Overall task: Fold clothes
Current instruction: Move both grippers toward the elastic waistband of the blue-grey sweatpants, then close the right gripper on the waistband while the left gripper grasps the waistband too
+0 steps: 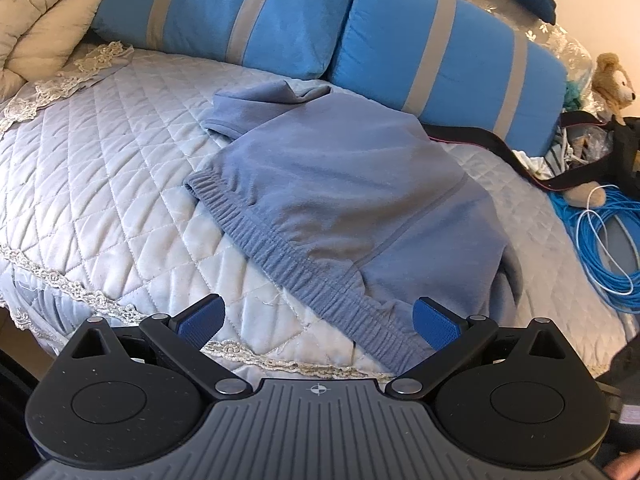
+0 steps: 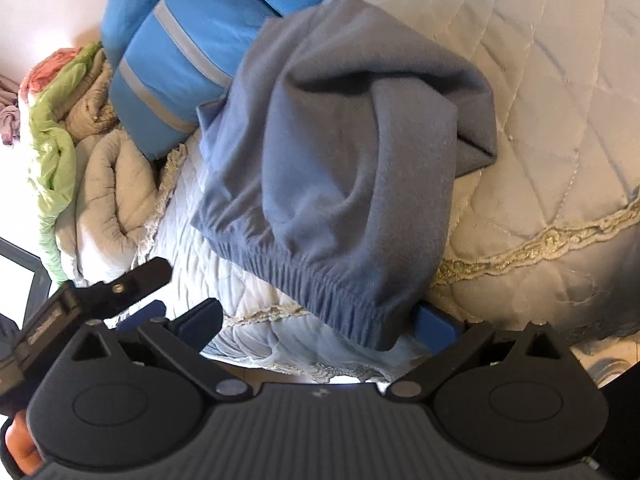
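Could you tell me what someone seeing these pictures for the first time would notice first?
The eye lands on the grey-blue garment spread across the middle of the quilted bedspread, its ribbed waistband towards the cameras. Behind it, two bright blue pillows with grey stripes lean along the back of the bed. In front, the left hand-held gripper and the right hand-held gripper are both open, right at that waistband.

Blue-grey fleece garment with ribbed elastic hem [image 1: 340,184] lay on the quilted pale bedspread [image 1: 100,168] — two blue striped cushions [image 1: 248,12] behind it, coiled blue cable [image 1: 600,240] to its right.
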